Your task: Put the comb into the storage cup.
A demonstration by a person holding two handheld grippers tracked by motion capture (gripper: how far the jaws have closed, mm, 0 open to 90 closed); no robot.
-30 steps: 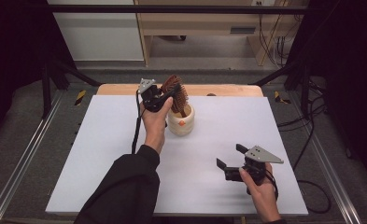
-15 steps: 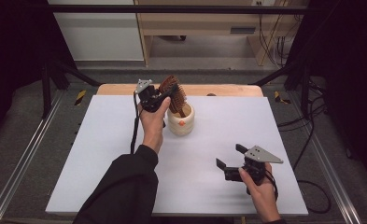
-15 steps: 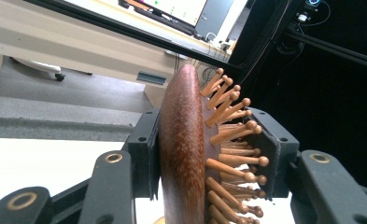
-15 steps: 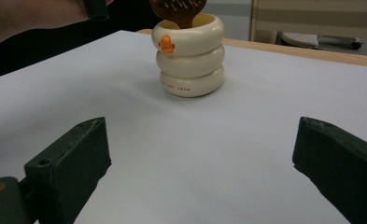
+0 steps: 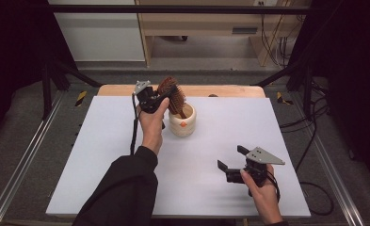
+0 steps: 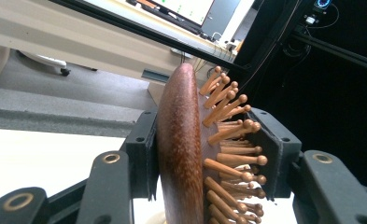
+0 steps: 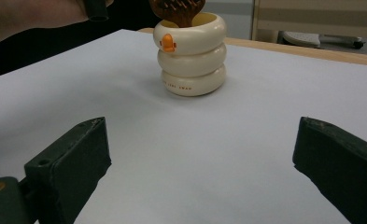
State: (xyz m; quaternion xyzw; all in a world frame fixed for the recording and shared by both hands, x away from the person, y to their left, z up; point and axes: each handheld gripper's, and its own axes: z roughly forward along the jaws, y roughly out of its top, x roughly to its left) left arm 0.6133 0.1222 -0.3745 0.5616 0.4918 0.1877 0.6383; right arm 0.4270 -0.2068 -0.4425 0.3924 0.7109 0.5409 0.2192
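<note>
A brown wooden hairbrush (image 5: 172, 96) with peg bristles stands tilted in a cream ringed cup (image 5: 182, 121) at the back middle of the white table. My left gripper (image 5: 160, 96) is shut on the brush's head. In the left gripper view the two jaws clamp the brush (image 6: 186, 154), one on its smooth back and one on the pegs. My right gripper (image 5: 229, 158) hovers open near the front right, with nothing between its jaws. The right gripper view faces the cup (image 7: 190, 53), which has an orange mark near its rim, and the brush (image 7: 177, 10) reaches into it.
The white table (image 5: 102, 169) ends in a wooden strip (image 5: 220, 90) at the back. Metal rails (image 5: 25, 160) run along both sides, and cables (image 5: 309, 141) lie on the floor at the right. A light wooden bench (image 5: 206, 28) stands beyond the table.
My left gripper has shifted slightly left and back with the brush's head, tilting the brush in the cup. The right gripper has stayed in place.
</note>
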